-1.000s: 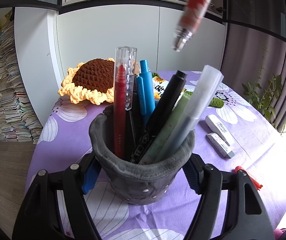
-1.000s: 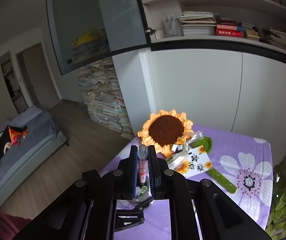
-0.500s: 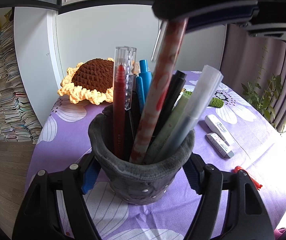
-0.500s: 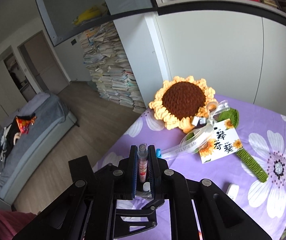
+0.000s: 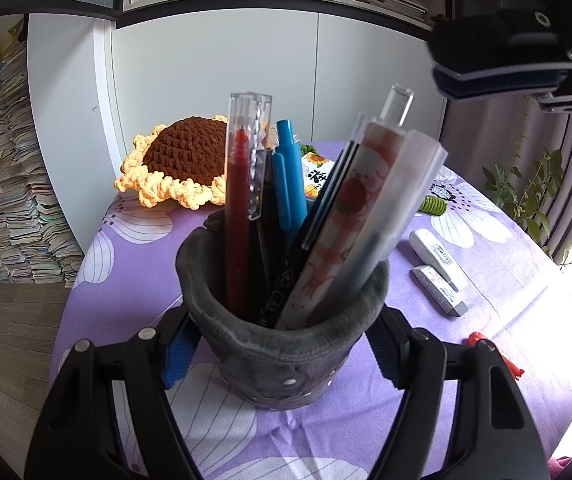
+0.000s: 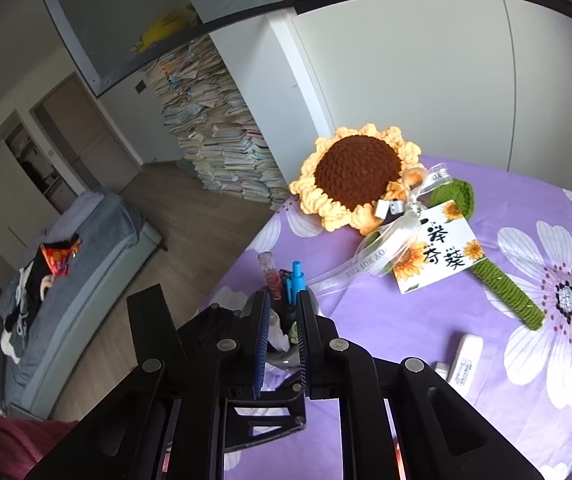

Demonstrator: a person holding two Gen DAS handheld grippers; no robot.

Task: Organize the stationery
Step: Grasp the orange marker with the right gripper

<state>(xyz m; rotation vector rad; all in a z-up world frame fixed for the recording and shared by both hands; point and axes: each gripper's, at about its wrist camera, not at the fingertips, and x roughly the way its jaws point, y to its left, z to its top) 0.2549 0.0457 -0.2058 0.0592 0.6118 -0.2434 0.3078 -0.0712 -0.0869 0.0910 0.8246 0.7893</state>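
Half a second ago the right gripper (image 6: 280, 334) was clamped on the patterned pen (image 5: 338, 224) as it slid into the cup; now its jaws stand apart with nothing between them, and it has drawn up and off to the upper right of the left wrist view, clear of the pen tops.

Nearest the left camera, the left gripper (image 5: 282, 344) has its two blue-padded fingers (image 5: 180, 348) pressed against either side of the grey pen holder (image 5: 286, 344), grasping it where it stands on the purple flowered tablecloth (image 5: 126, 292). The patterned pen now rests inside the holder, tip down. Its long axis leans up and to the right, and its clear cap end points toward the upper right, above the rim. It lies against a frosted translucent pen (image 5: 398, 208) that leans the same way, with a black marker (image 5: 306, 248) just to its left. A red pen (image 5: 238, 200) with a clear cap stands almost upright at the left side of the cup, and blue pens (image 5: 290, 176) rise behind it.

To the right of the holder, on the cloth, lie a white correction tape (image 5: 436, 252) and an eraser (image 5: 438, 290), close together, and a small red item (image 5: 494, 352) shows beside the right-hand finger of the left gripper.

Farther back sits a crocheted sunflower (image 6: 356, 172) with a ribbon and a printed card (image 6: 434, 252). Beyond the table stand white cabinets (image 5: 214, 92) and a tall stack of books (image 6: 222, 136) on the floor.
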